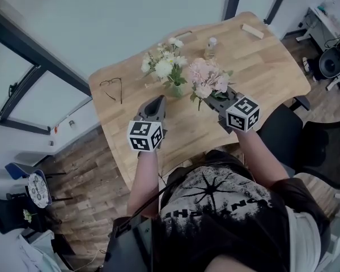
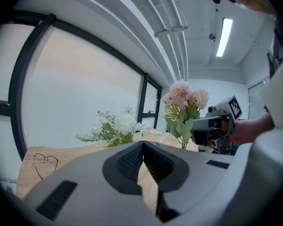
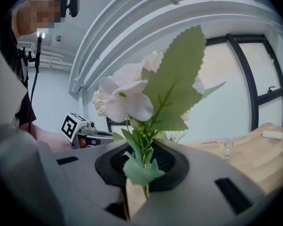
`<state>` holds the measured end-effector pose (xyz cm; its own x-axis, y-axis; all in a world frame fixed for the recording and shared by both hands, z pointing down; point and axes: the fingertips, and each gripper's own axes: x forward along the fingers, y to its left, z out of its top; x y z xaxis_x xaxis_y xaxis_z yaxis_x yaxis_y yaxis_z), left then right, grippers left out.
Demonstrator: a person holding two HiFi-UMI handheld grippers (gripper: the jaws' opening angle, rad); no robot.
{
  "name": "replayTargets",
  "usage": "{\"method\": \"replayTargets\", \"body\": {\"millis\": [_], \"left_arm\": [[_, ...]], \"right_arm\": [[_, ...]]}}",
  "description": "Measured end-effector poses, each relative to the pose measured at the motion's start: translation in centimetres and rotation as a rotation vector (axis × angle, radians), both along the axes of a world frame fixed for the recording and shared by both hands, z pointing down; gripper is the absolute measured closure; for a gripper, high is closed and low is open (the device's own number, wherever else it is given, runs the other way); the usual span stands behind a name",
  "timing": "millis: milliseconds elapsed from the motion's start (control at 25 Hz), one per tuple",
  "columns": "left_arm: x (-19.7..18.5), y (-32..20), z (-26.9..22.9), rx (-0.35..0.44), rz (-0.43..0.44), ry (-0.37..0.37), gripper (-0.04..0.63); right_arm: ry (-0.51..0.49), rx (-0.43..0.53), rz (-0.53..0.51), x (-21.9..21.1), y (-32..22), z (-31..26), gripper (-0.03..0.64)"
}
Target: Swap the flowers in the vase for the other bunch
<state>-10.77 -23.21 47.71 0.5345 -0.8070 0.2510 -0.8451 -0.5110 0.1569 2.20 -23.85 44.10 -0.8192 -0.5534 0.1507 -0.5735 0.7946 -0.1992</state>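
Task thing, pink bunch (image 1: 207, 78): held up off the tabletop (image 1: 260, 72), just to the right of the vase (image 1: 176, 89), about midway between the near and far edges.
Task thing, white bunch (image 1: 163, 66): standing in the vase, on the side toward the far edge; its blooms are just beside the pink ones.
Right claw (image 1: 211, 99): closed on the lower stems of the pink bunch; the right gripper view shows a stem and leaves pinched between the jaws with the blooms rising above.
Left claw (image 1: 156, 101): jaws together with nothing between them, raised just on the near side of the vase and pointing toward it.
Done so far: the new bunch is lifted and brought up close to the vase.
Left to do: by my reading, the white bunch has to come out and be set down on the tabletop; then the pink stems go into the vase.
Likely step in hand: the empty left claw looks placed to open and take the white stems.
Other things: glasses (image 1: 112, 88) near the left edge, a small bottle (image 1: 211, 48) toward the far edge, a wooden block (image 1: 253, 30) by the far right corner.
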Motion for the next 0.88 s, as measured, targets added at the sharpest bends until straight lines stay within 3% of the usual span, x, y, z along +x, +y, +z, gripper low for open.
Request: {"method": "replayTargets", "body": {"millis": [320, 880], "left_arm": [[-0.2, -2.2, -0.5, 0.006, -0.068, -0.074, 0.581], [-1.0, -4.7, -1.3, 0.016, -0.166, -0.141, 0.569]], "right_arm": [[-0.024, -0.005, -0.056, 0.5, -3.4, -0.7, 0.560], [-0.034, -0.020, -0.098, 1.6, -5.4, -0.3, 0.560]]}}
